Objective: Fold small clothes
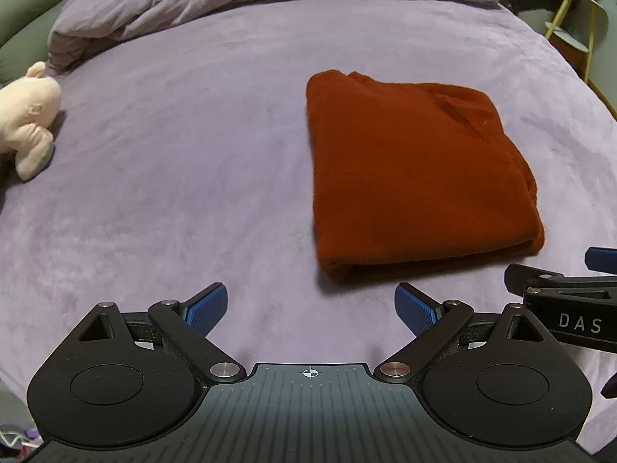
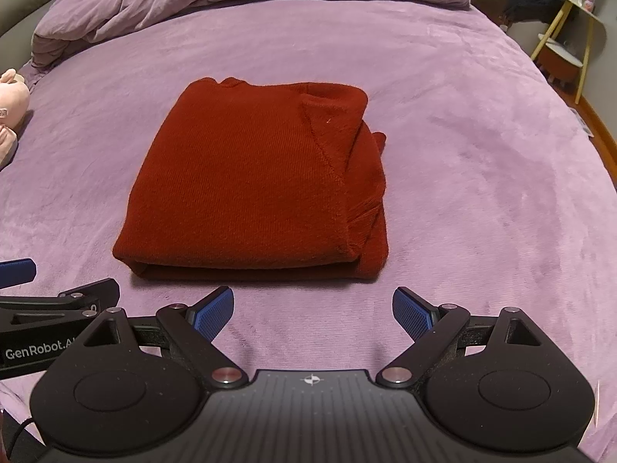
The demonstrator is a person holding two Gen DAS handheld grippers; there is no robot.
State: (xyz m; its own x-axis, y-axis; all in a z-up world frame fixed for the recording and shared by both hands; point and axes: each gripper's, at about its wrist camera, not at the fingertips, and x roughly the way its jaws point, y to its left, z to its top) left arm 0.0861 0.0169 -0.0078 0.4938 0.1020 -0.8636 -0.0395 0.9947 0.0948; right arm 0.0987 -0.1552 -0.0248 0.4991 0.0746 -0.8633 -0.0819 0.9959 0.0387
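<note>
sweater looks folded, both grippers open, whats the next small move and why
Probably ease both grippers back and leave it. The sweater already lies as a compact folded rectangle on the bed, and the left gripper and right gripper are open, empty, short of its near edge.

Both wrist cameras sit low and near the purple bed [image 1: 193,193], facing its far end. They share the folded red garment [image 1: 416,177], right of centre in the left view and centre-left in the right view [image 2: 250,185].
</note>
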